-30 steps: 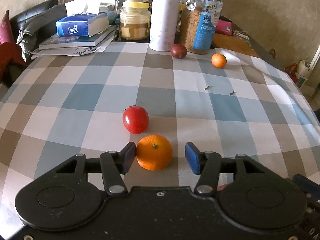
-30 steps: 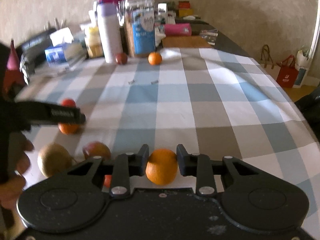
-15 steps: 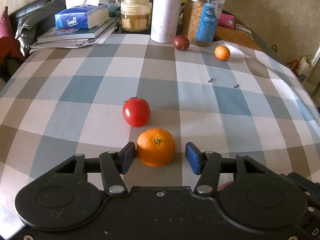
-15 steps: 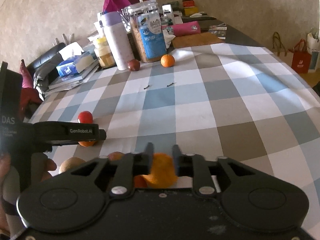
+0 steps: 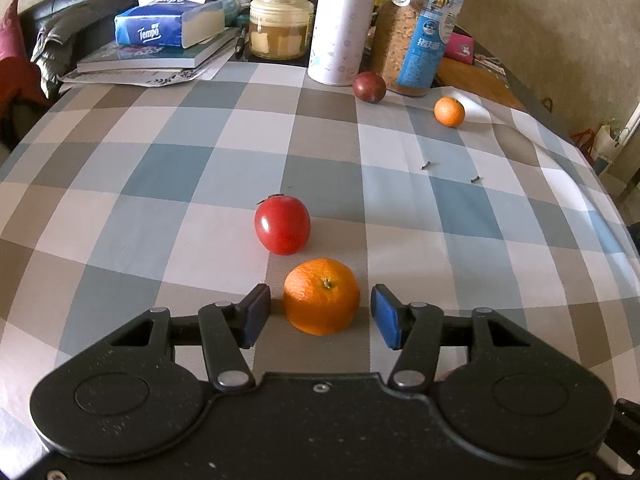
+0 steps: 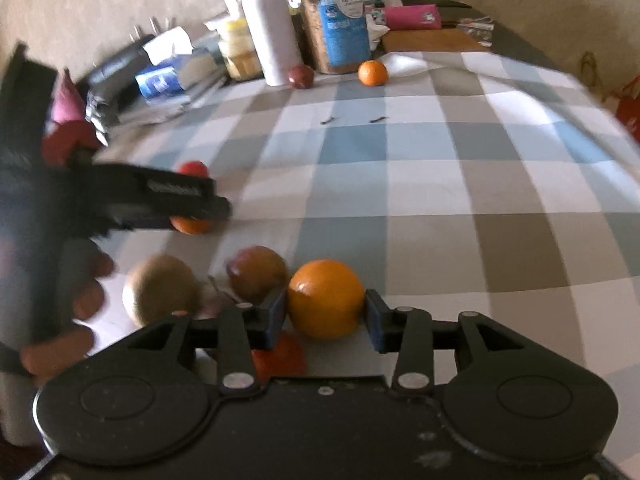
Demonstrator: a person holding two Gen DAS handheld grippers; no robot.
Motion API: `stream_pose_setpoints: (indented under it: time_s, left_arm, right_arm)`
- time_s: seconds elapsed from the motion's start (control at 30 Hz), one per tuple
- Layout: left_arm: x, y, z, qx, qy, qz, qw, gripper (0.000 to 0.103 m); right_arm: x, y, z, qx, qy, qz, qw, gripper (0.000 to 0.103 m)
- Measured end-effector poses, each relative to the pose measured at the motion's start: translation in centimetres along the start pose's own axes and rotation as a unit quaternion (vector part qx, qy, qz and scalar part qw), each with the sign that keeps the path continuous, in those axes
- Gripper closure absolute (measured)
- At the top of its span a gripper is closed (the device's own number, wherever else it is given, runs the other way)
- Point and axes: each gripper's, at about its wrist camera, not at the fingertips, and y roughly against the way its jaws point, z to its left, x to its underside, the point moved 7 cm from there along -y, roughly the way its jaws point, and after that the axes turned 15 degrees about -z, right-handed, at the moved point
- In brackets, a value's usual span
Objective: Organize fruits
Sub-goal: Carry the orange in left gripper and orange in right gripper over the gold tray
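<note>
Right hand-held gripper [image 6: 326, 316] newly parted around round dimpled orange [image 6: 325, 298]; left hand-held gripper [image 5: 320, 316] agape.

- The blue tissue pack [image 5: 168, 30] on the stack of books at the far left of the desk carries the brand "Tempo" in white letters.
- The clear jar [image 5: 416, 36] has a blue label with white Chinese characters, too small to read.
- Lettering on the side of the left gripper [image 6: 176, 192] is blurred.
</note>
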Motion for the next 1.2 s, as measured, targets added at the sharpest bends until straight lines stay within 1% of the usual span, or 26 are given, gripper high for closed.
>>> stream_pose_setpoints:
  time_s: [0.1, 0.17, 0.3, 0.53, 0.6, 0.63, 0.7, 0.83, 0.97, 1.03, 1.2]
  left_arm:
    - [-0.1, 0.0, 0.1, 0.005, 0.007, 0.001, 1.0000, 0.042]
    - [-0.1, 0.0, 0.2, 0.008, 0.011, 0.002, 0.9999, 0.042]
    - [-0.3, 0.1, 0.3, 0.008, 0.013, -0.002, 0.9999, 0.042]
    - [0.0, 0.2, -0.3, 0.010, -0.002, -0.001, 1.0000, 0.043]
    - [-0.1, 0.3, -0.5, 0.007, -0.009, -0.007, 0.9999, 0.049]
    - [-0.1, 0.4, -0.5, -0.001, -0.014, -0.012, 0.9998, 0.056]
    - [-0.1, 0.3, -0.5, 0.000, -0.014, -0.014, 0.9998, 0.055]
    - [-0.2, 0.3, 0.1, 0.006, 0.007, -0.011, 0.9999, 0.056]
    - [-0.3, 0.3, 0.3, 0.000, 0.017, -0.014, 0.9998, 0.056]
    - [-0.5, 0.7, 0.3, 0.001, 0.016, -0.024, 0.9996, 0.056]
    - [-1.5, 1.8, 0.1, -0.010, 0.001, -0.067, 0.9977, 0.056]
  right_arm:
    - [0.0, 0.1, -0.1, 0.001, -0.003, -0.003, 1.000, 0.061]
    - [0.0, 0.1, 0.1, 0.003, 0.009, -0.007, 1.000, 0.061]
    - [-0.1, 0.3, -0.1, 0.027, 0.021, -0.018, 0.999, 0.061]
    - [-1.3, 1.0, -1.7, 0.041, -0.029, -0.050, 0.997, 0.061]
    - [-1.5, 1.1, -1.9, 0.044, -0.039, -0.056, 0.997, 0.061]
    - [-1.6, 1.2, -1.9, 0.045, -0.041, -0.059, 0.996, 0.061]
    - [-1.8, 1.3, -1.8, 0.046, -0.043, -0.065, 0.996, 0.061]
    - [-1.9, 1.4, -1.6, 0.042, -0.044, -0.072, 0.996, 0.061]
    - [-1.9, 1.3, -1.5, 0.053, -0.035, -0.077, 0.995, 0.061]
    - [-1.9, 1.2, -1.4, 0.056, -0.033, -0.079, 0.995, 0.061]
    - [-2.2, 1.2, -1.6, 0.060, -0.043, -0.090, 0.993, 0.061]
